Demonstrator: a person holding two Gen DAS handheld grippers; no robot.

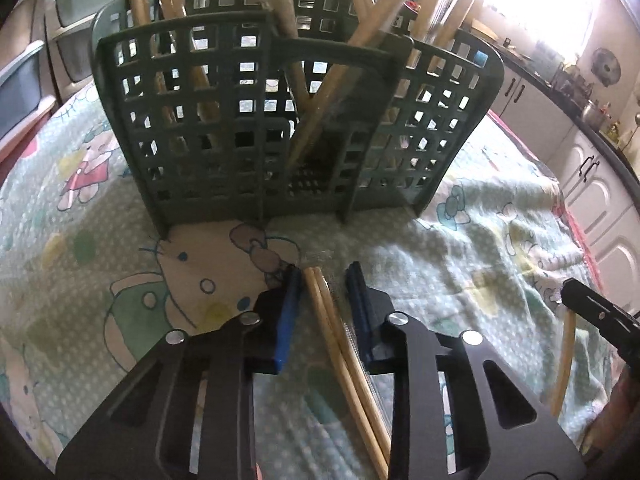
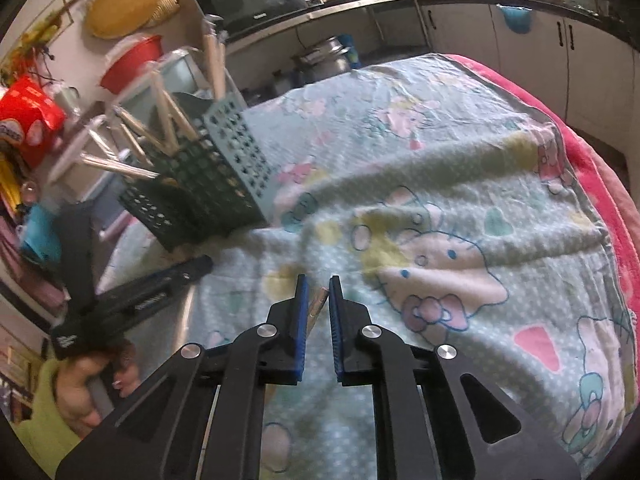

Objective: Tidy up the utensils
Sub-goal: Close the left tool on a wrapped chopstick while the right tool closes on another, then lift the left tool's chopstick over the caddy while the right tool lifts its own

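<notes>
Holding a pair of chopsticks [image 1: 332,332] between narrow jaws, the left gripper [image 1: 324,300] points down at the cloth [image 1: 460,264], with the green basket [image 1: 256,120] standing at twelve o'clock just beyond it. In the left wrist view a small gap shows on each side of the sticks, so I cannot tell if the pads really press them. The right gripper [image 2: 318,300] also stands narrow, and a wrapped stick [image 2: 318,300] sits between its pads; in the left view this stick hangs below that gripper at three o'clock. The basket already has many sticks in it, leaning in all directions.

What can go wrong, I think: the left pair is two round sticks side by side — they may roll or one may slide out when lifted. The right stick is held near one end, so it may swing. The crossed sticks in the basket may block a new one, and a push could tip the basket on the soft cloth.
</notes>
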